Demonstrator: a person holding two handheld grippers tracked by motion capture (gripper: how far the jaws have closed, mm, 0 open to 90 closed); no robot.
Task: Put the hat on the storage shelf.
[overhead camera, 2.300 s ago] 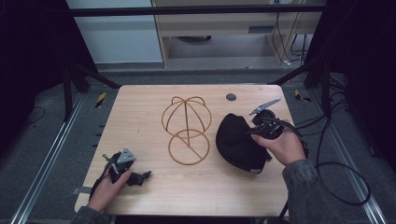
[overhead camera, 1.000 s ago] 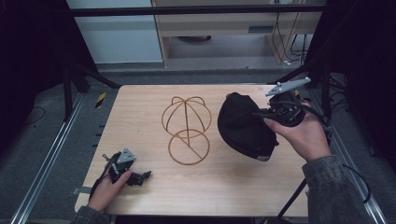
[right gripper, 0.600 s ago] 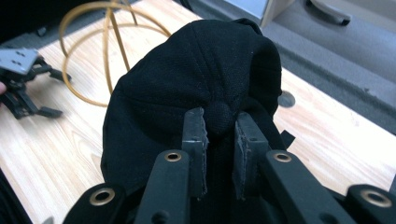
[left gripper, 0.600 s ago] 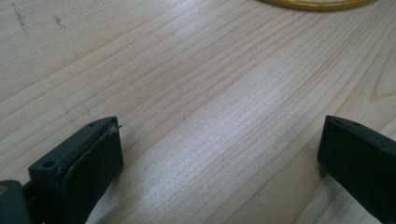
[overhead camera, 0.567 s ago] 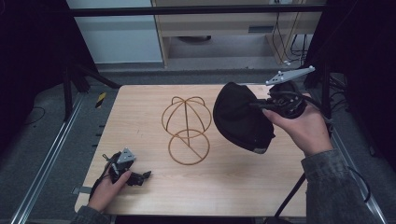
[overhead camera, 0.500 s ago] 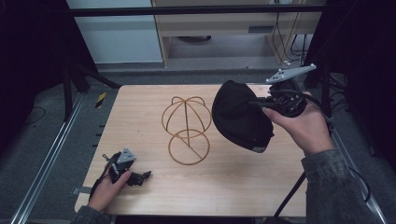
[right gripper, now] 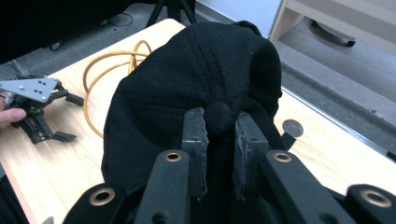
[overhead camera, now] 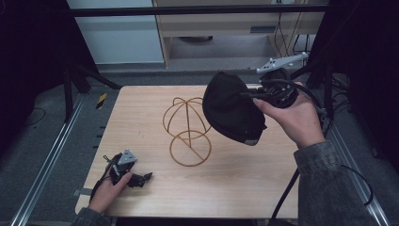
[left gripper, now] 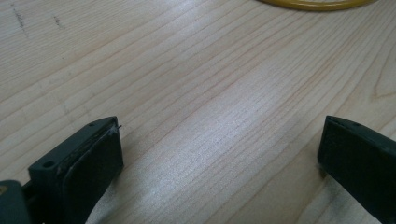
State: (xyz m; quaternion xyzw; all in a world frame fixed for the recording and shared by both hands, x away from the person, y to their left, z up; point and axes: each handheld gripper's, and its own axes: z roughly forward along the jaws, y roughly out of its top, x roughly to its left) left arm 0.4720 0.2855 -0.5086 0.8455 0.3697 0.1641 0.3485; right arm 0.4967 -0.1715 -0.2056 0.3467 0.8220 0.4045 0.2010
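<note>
Progress was about halfway, as I judge it: the black cap (overhead camera: 231, 112) was lifted off the surface (overhead camera: 244, 174) and hung in the air just right of the wire stand (overhead camera: 188, 131), not yet placed on its dome. The right tool (right gripper: 219, 140) was clenched on the cap's crown, at the top button. The left tool (overhead camera: 136, 179) rested on the surface near the front left corner, jaws spread apart and holding nothing. Room above the stand was free; the right edge of the surface was close under the right hand (overhead camera: 294, 117).
</note>
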